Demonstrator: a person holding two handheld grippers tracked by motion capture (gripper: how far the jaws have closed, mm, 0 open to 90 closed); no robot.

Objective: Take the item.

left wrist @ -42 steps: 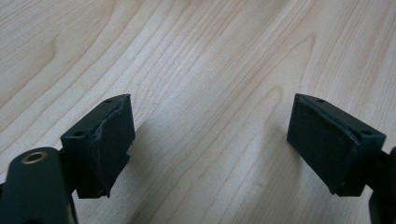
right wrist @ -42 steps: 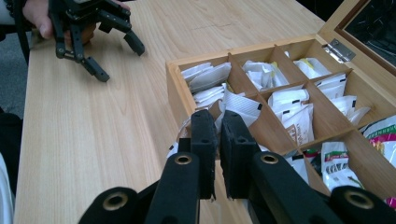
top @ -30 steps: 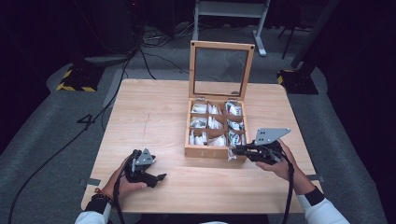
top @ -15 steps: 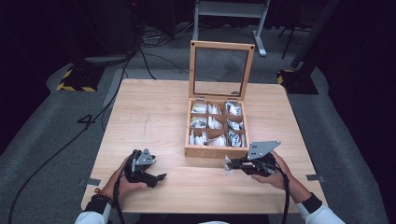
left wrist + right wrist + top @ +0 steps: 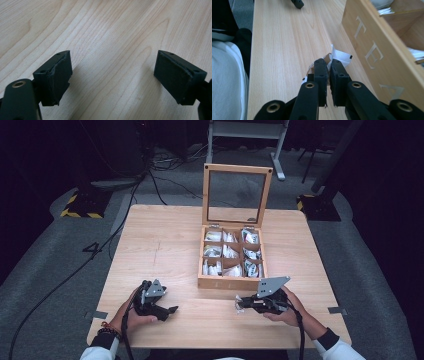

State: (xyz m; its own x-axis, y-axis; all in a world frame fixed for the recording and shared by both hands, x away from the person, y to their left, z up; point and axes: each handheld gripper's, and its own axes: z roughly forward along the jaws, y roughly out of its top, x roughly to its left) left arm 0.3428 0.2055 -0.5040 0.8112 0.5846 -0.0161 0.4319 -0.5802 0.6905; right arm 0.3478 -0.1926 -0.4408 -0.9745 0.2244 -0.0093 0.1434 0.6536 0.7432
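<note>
White paper with a dark printed mark, the tea sachet [image 5: 339, 58] sits pinched between the closed jaws of the right gripper [image 5: 329, 65], so that its free end pokes out past the jaw tips. In the high view the right gripper [image 5: 240, 303] holds it just in front of the wooden tea box [image 5: 231, 283], low over the table [image 5: 165, 240] and clear of the box's front wall. The grip near one edge probably keeps the sachet flat and easy to lay down or hand over; whether it rests on the table or hangs just above cannot be told.

The box stands open, its glass-paned lid [image 5: 237, 195] upright at the back, which leaves all the compartments reachable from the person's side. More white sachets [image 5: 223, 252] fill them, and the front wall carries the letters TEA [image 5: 372, 48].

To the left of the box and well apart from it, the left gripper [image 5: 170, 310] rests on the table with its jaws spread wide and nothing between them; its own view shows bare wood grain [image 5: 110, 37] between the pads [image 5: 58, 77]. It looks parked, out of the working hand's way.

Much of the sachet is hidden behind the jaws, and its printing is too small to read. The person's sleeves [image 5: 334, 347] are cut off at the bottom edge.
</note>
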